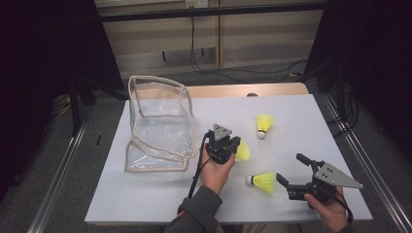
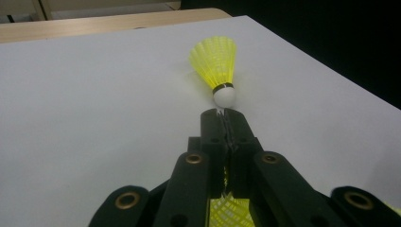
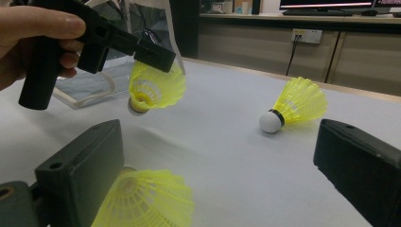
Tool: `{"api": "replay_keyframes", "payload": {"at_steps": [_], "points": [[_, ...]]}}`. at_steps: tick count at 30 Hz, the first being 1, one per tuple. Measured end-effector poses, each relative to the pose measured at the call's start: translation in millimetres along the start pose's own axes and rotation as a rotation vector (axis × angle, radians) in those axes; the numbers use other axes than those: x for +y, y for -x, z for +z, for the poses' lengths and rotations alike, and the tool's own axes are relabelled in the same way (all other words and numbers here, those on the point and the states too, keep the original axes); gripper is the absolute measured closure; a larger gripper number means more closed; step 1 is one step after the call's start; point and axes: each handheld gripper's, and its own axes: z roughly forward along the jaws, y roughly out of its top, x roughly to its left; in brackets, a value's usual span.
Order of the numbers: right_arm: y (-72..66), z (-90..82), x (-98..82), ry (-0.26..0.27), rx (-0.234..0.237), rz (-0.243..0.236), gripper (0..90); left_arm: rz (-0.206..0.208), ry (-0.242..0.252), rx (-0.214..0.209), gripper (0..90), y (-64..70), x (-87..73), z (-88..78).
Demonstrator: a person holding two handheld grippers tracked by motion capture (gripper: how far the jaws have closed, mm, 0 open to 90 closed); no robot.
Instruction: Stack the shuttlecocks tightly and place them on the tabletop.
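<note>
While a clear plastic pouch with beige piping (image 1: pixel 158 124) stands open at the left of the white table (image 1: pixel 145 194), the left gripper (image 1: pixel 228 154) sits just to its right, held in the person's left hand (image 1: pixel 214 172). Its jaws are clamped tight on the netted skirt of a yellow plastic shuttlecock (image 1: pixel 242 151), pinching the thin mesh flat between the pads. In the left gripper view (image 2: pixel 226 124) the two black jaws meet with only a sliver of skirt between them, and more yellow netting (image 2: pixel 229 213) shows below, near the gripper body. Seen from the right gripper view, that held shuttlecock (image 3: pixel 153 90) hangs clear of the table with its cork end tilted down and to the left, the left gripper (image 3: pixel 156 56) biting the skirt's upper edge, and the pouch (image 3: pixel 118 28) rises right behind it.

Farther right and towards the back, a second yellow shuttlecock with a white cork (image 1: pixel 264 125) rests on the table, well apart from both grippers; it lies straight ahead of the closed jaws in the left gripper view (image 2: pixel 217 66).

Nearer the front edge, a third yellow shuttlecock (image 1: pixel 262 182) lies on its side, cork pointing left. The right gripper (image 1: pixel 290 170), in the right hand (image 1: pixel 330 208), has its jaws spread wide and empty, just beside this shuttlecock's skirt (image 3: pixel 146 201), which lies next to one jaw.
</note>
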Motion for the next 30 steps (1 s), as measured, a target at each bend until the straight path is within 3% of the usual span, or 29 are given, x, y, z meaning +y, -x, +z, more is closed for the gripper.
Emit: {"api": "replay_keyframes", "payload": {"at_steps": [5,14,30], "points": [[-0.1,0.0,0.0,0.001,0.001,0.003,1.9,-0.026,0.011,0.01,88.0,-4.2,4.1,7.1],[0.2,-0.2,0.0,0.001,0.001,0.004,1.9,-0.034,0.009,0.048,88.0,-13.6,6.8,15.9],[1.0,-0.4,0.0,0.001,0.0,0.0,1.9,-0.066,0.014,0.078,87.8,-28.2,18.9,29.4]]}}
